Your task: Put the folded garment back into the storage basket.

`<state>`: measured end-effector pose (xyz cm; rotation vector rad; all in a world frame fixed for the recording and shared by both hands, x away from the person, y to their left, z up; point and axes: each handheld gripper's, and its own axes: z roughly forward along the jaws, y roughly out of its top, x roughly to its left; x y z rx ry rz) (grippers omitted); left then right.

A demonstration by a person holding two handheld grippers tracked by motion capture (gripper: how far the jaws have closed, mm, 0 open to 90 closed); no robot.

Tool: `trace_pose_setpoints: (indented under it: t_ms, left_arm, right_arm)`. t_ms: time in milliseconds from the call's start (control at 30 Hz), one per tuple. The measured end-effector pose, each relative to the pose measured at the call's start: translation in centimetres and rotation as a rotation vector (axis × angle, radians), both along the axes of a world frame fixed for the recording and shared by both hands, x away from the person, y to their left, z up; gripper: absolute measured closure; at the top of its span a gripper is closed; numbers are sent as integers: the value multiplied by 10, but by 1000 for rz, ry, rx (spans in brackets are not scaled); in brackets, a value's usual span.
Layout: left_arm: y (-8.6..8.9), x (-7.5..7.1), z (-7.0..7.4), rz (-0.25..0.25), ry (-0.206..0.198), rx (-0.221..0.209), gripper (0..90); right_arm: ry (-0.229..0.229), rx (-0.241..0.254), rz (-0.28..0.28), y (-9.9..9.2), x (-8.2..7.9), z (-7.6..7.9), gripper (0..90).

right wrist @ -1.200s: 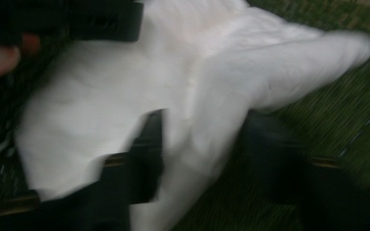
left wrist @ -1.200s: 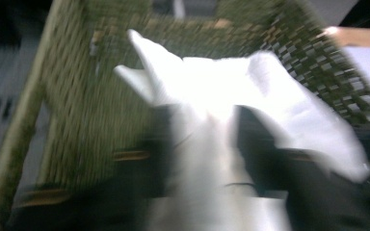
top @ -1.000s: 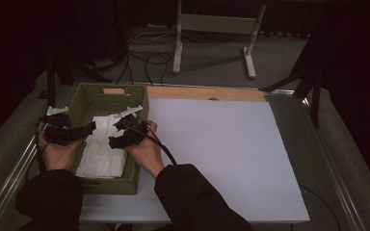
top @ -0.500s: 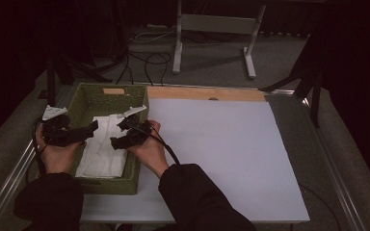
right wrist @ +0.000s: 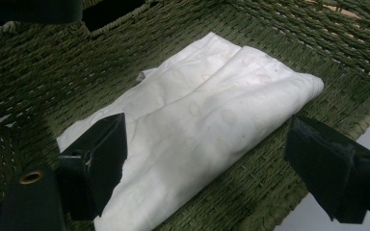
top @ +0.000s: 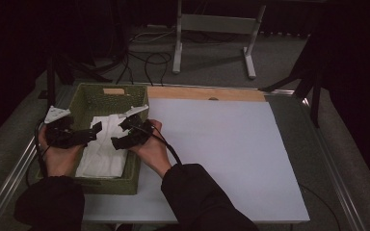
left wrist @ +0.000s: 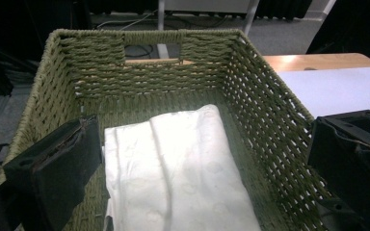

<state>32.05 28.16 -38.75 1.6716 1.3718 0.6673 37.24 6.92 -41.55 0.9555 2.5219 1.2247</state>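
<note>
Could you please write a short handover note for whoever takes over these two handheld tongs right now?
Left tongs: open, nothing between the jaws, held over the left side of the green woven rectangular basket.
Right tongs: open, jaws empty, above the folded white patterned cloth.
The cloth lies flat on the basket's floor, with neither pair of tongs touching it. The basket sits at the left end of the table, beside the large white sheet covering the tabletop.
Done: cloth is in the basket and released.
Left: probably just drawing both hands clear, unless the cloth needs straightening.
</note>
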Motion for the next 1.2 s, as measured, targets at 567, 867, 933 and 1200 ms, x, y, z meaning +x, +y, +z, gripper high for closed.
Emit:
trace_pose_setpoints:
  t_ms: [567, 867, 933, 1200]
  left_arm:
    - [-3, -25, -1, -27, -41, 13, 0]
    - [3, -46, -8, -14, -53, 1, 0]
    - [3, -50, -10, -14, -50, 4, 0]
    - [5, -64, -19, -6, -54, 0, 0]
  right_arm:
    - [-22, -3, 9, -11, 0, 4, 142]
    - [-32, -1, 12, -19, 1, 6, 137]
    - [-34, 1, 11, -21, 2, 6, 137]
    - [-40, 4, 3, -29, 4, 8, 135]
